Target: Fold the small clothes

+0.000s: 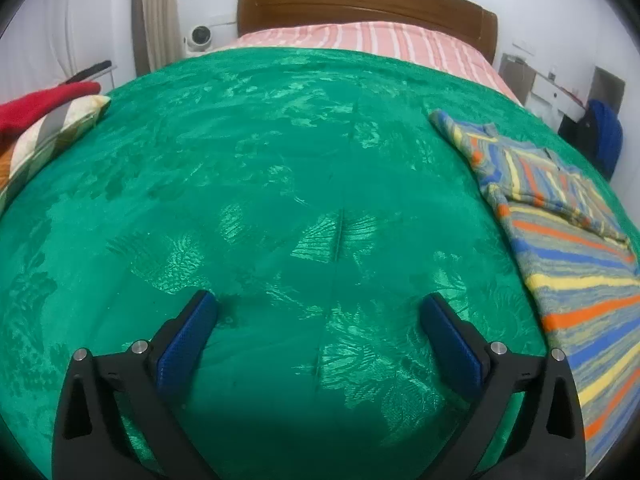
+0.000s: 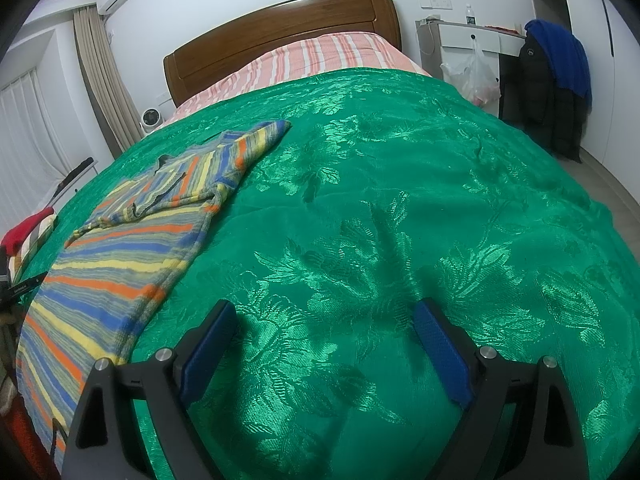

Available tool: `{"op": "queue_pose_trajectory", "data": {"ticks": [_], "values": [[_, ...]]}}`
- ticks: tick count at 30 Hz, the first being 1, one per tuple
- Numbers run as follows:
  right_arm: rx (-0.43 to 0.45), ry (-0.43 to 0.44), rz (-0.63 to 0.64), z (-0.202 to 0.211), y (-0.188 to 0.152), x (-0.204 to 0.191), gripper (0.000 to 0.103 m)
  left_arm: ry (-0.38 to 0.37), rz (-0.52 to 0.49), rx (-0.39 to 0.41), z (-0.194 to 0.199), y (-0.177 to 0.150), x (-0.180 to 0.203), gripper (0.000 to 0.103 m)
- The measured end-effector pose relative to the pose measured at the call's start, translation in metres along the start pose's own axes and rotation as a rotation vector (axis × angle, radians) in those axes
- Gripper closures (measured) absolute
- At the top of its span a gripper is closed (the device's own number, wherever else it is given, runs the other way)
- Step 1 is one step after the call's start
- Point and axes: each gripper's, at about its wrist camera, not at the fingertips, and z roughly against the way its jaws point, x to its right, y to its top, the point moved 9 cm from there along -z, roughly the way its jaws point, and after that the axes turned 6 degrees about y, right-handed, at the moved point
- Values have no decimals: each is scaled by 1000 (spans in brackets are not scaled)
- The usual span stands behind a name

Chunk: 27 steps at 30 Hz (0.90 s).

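left wrist view: the left gripper (image 1: 318,312) has its jaws wide apart with nothing between them, above the green bedspread (image 1: 260,168). the striped garment (image 1: 560,240) lies to the right on the bedspread, with one sleeve folded over.

right wrist view: the right gripper (image 2: 324,322) is also spread wide and holds nothing. a white plastic bag (image 2: 476,76) hangs at the desk; its contents are unclear. no writing is readable.
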Motion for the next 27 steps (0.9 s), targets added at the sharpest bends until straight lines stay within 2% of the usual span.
{"op": "queue_pose_trajectory", "data": {"ticks": [27], "values": [[8, 7, -2, 2, 0, 3, 13, -12, 11, 16, -2, 1, -2, 1]]}}
